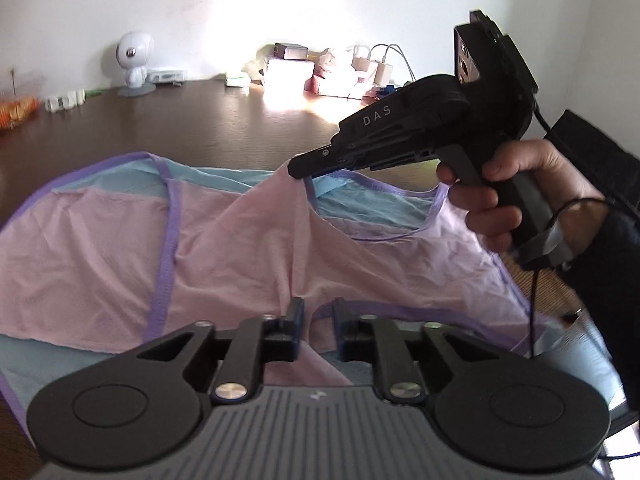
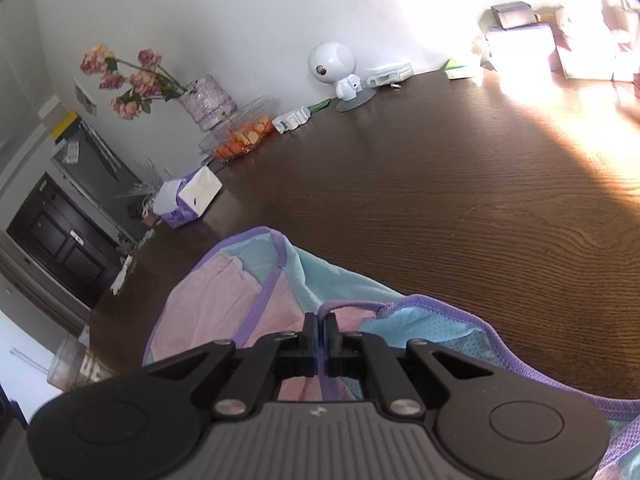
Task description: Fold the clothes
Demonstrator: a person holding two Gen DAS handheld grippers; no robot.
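A pink and light-blue mesh top [image 1: 240,248] with purple trim lies spread on the dark wooden table [image 1: 200,128]. My left gripper [image 1: 318,312] hovers at its near side, jaws apart, with a purple-trimmed fold lying in the gap and the pads not pressing on it. My right gripper [image 1: 298,168], held by a hand [image 1: 520,188], pinches a raised peak of pink cloth beside the neckline. In the right wrist view the right gripper [image 2: 321,322] is shut on the top [image 2: 208,300] at a purple edge, and the cloth bunches under it.
A white robot figurine [image 1: 134,62] stands at the far wall. Boxes and chargers [image 1: 304,72] sit in glare beside it. A tissue box [image 2: 188,200], a flower vase [image 2: 206,98] and a clear food container [image 2: 244,136] line the left table edge.
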